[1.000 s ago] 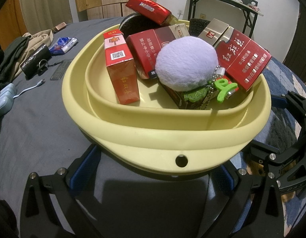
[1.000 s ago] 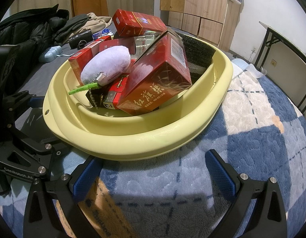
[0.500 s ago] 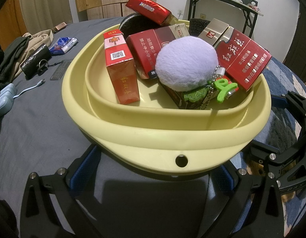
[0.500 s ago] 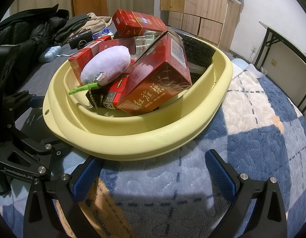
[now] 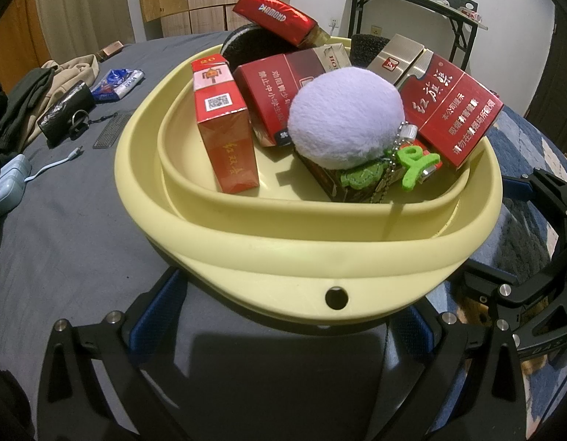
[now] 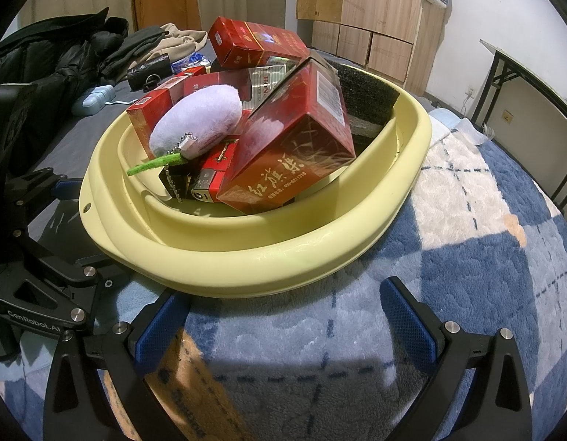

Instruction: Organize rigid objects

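Bedding fills the room's foreground: a grey sheet (image 5: 63,228) beside a blue checked blanket (image 6: 467,257). On it sits the yellow basin (image 5: 283,257), unmoved over the last second, piled with red cigarette packs (image 5: 228,139), a lilac plush ball (image 5: 342,117) and a lighter (image 6: 202,189). Nothing has changed; the sorting looks paused or finished. Left tongs (image 5: 283,330) and right tongs (image 6: 283,316) stand apart, empty, just short of the rim.

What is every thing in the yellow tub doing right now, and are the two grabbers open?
yellow basin: upright, full.
purple plush ball: lying on top of the boxes.
orange-red box: standing on end.
big red box: tilted against the pile.
left gripper: open, empty.
right gripper: open, empty.
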{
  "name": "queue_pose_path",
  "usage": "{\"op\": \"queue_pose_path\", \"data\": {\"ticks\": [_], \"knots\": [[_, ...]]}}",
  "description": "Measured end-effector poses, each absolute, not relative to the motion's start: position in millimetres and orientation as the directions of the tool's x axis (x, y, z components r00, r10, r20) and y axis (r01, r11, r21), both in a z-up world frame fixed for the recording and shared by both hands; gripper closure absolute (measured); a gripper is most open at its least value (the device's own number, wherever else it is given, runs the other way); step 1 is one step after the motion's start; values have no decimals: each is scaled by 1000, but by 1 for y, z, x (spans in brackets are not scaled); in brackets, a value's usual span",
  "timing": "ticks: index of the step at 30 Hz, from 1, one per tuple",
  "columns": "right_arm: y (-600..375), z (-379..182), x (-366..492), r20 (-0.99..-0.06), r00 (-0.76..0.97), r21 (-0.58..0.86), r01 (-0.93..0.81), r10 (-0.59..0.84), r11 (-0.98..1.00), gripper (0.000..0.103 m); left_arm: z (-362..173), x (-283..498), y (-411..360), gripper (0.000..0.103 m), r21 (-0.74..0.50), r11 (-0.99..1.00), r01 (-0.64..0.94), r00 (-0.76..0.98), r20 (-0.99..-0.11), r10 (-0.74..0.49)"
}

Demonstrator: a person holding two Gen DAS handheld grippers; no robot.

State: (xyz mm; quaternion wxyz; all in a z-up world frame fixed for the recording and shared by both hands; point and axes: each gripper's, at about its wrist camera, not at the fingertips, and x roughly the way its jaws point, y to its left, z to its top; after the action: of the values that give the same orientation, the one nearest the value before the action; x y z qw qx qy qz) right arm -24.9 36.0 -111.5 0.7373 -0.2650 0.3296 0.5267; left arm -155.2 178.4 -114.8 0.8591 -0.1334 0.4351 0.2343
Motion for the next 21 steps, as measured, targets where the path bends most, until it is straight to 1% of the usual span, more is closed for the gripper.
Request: {"op": "queue_pose_path", "data": {"ticks": [21], "knots": [[36, -111, -25, -765, 228, -44, -952, 602, 304, 0, -115, -155, 179, 0, -26, 855, -519, 512, -810, 286]]}}
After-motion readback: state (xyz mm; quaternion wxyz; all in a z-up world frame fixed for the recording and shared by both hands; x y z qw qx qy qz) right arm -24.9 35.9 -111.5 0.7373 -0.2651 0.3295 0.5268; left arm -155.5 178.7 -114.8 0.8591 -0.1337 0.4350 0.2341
